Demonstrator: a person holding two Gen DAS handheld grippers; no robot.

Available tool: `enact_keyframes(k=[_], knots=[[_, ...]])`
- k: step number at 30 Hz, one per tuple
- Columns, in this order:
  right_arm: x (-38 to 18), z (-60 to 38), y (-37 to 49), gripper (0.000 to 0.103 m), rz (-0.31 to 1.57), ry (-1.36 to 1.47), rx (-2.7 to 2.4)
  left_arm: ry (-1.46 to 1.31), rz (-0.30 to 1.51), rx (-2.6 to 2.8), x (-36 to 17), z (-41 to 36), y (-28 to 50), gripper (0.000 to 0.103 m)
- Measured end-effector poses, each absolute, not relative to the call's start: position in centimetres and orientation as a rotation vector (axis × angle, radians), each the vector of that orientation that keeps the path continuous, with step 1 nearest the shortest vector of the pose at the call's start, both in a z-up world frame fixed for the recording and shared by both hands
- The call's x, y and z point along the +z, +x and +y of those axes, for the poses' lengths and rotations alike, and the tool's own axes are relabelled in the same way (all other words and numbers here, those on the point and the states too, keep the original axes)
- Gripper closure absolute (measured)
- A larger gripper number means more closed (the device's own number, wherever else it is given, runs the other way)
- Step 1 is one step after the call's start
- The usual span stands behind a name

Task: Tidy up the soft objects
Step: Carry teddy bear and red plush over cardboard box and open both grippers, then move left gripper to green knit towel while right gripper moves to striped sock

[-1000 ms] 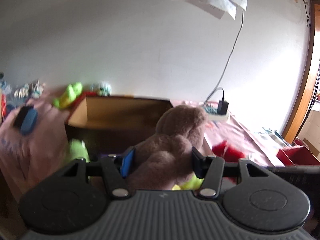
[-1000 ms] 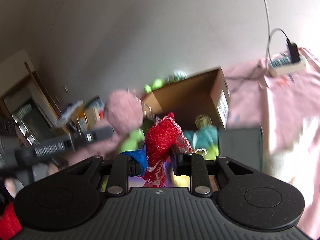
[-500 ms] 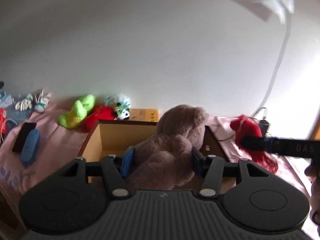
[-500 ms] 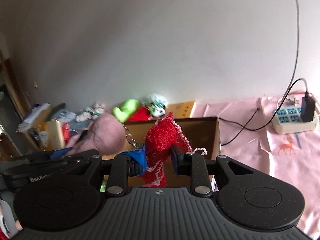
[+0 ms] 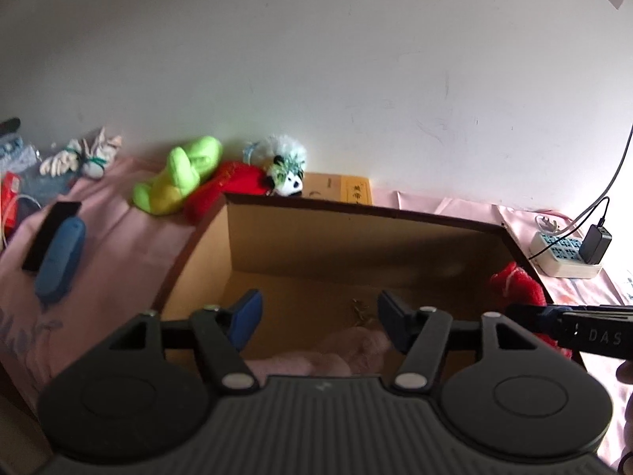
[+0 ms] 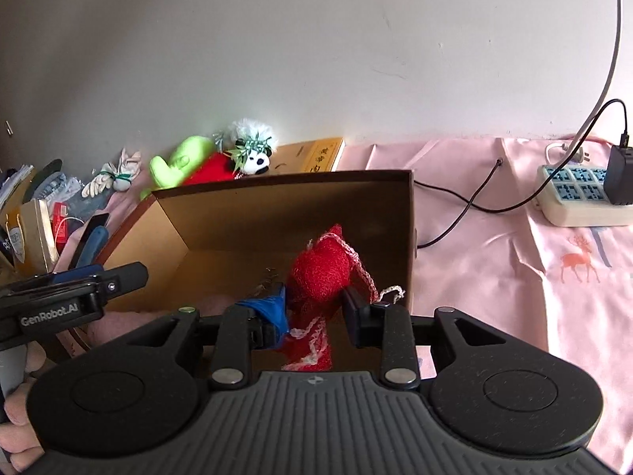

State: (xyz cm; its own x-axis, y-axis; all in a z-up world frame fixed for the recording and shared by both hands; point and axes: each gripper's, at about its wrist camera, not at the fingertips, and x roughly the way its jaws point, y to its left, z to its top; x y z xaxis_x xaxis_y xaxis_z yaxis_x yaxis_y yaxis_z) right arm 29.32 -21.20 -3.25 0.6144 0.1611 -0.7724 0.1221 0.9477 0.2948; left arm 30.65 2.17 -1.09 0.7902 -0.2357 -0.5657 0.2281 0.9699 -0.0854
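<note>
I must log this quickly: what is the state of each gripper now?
Left gripper: opening, nothing between pads; brown plush below.
Right gripper: opening, red knitted toy between pads.

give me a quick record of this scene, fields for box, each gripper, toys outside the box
box: open brown cardboard box on pink cloth
left gripper: jaws opening, nothing between them; brown plush bear lies below in the box
right gripper: jaws opening, red knitted toy between them, over the box
outside, behind the box: lime green plush, red plush, small panda plush
</note>
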Motion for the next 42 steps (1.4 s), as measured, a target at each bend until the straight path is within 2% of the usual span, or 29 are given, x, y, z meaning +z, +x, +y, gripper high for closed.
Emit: enact_keyframes(k=[8,15,21,42], knots=[[-3.6,-20.5,28.5,0.088,0.968,0.302,0.03,0.039,0.589,-0.205,0.9,1.9,26.3,0.034],[-1.9,-22.2,24.5,0.088,0.881,0.506,0.039,0.076,0.563,-0.163,2.7,2.4,21.0,0.033],[1.1,-19.8,19.4,0.087,0.804,0.358,0.008,0.091,0.574,-0.115,3.6,2.8,16.7,0.031],[2.5,-17.3,7.7,0.086,0.786,0.458,0.033,0.188,0.614,-0.024,1.7,1.4,6.6,0.028]])
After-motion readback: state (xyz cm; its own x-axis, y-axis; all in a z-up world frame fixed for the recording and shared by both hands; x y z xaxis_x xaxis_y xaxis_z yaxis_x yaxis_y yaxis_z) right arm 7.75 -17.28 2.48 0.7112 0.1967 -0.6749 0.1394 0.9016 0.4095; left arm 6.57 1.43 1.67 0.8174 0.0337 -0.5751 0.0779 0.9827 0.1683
